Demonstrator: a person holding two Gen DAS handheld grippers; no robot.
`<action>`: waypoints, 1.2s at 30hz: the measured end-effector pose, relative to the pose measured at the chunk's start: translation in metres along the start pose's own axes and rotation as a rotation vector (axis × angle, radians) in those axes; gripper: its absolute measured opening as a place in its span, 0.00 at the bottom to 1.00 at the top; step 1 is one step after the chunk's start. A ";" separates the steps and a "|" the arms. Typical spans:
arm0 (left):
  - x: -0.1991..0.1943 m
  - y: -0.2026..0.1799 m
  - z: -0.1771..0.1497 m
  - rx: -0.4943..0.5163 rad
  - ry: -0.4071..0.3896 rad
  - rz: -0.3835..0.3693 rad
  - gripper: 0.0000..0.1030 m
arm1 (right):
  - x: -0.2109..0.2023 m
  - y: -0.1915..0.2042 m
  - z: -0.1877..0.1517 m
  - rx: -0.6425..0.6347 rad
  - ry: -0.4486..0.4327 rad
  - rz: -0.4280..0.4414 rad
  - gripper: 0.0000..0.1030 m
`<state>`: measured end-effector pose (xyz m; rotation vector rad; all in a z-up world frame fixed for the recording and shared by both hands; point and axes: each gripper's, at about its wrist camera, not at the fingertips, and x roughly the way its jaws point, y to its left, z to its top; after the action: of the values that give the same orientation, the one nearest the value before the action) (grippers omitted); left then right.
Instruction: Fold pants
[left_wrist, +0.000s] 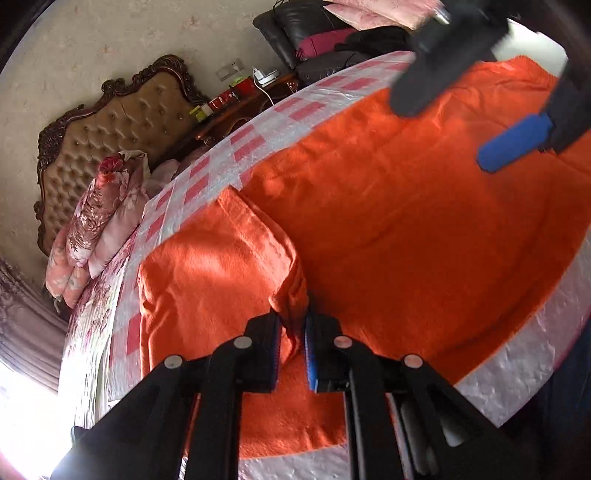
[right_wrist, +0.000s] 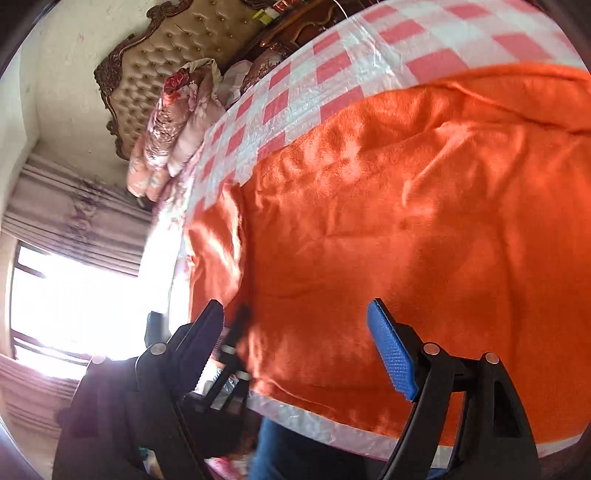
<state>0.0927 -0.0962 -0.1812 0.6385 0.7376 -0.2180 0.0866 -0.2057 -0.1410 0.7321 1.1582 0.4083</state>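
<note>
Left wrist view: the left gripper (left_wrist: 293, 345) is clamped on a folded corner of the orange pants (left_wrist: 406, 229), which lie spread over the checked sheet (left_wrist: 258, 144) on the bed. The right gripper (right_wrist: 295, 332) hovers above the pants with its fingers wide apart, gripping nothing; it shows at top right of the left view.

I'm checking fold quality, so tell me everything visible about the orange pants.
The orange pants look like soft fleece, lightly wrinkled, spread flat across the pink-and-white checked bedcover. One end is folded over into a raised flap, and the left gripper is shut on that flap's edge. The right gripper hangs open above them, touching nothing.
</note>
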 end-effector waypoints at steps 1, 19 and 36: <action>0.000 0.001 0.000 -0.009 -0.005 0.000 0.11 | 0.004 0.003 0.004 0.005 0.015 0.013 0.75; -0.044 0.060 -0.008 -0.251 -0.130 -0.074 0.11 | 0.136 0.097 0.065 -0.039 0.306 0.042 0.70; -0.042 -0.041 -0.008 -0.016 -0.145 -0.132 0.11 | 0.097 0.043 0.068 -0.178 0.149 -0.116 0.12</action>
<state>0.0414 -0.1253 -0.1762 0.5528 0.6415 -0.3761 0.1888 -0.1343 -0.1622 0.4833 1.2796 0.4682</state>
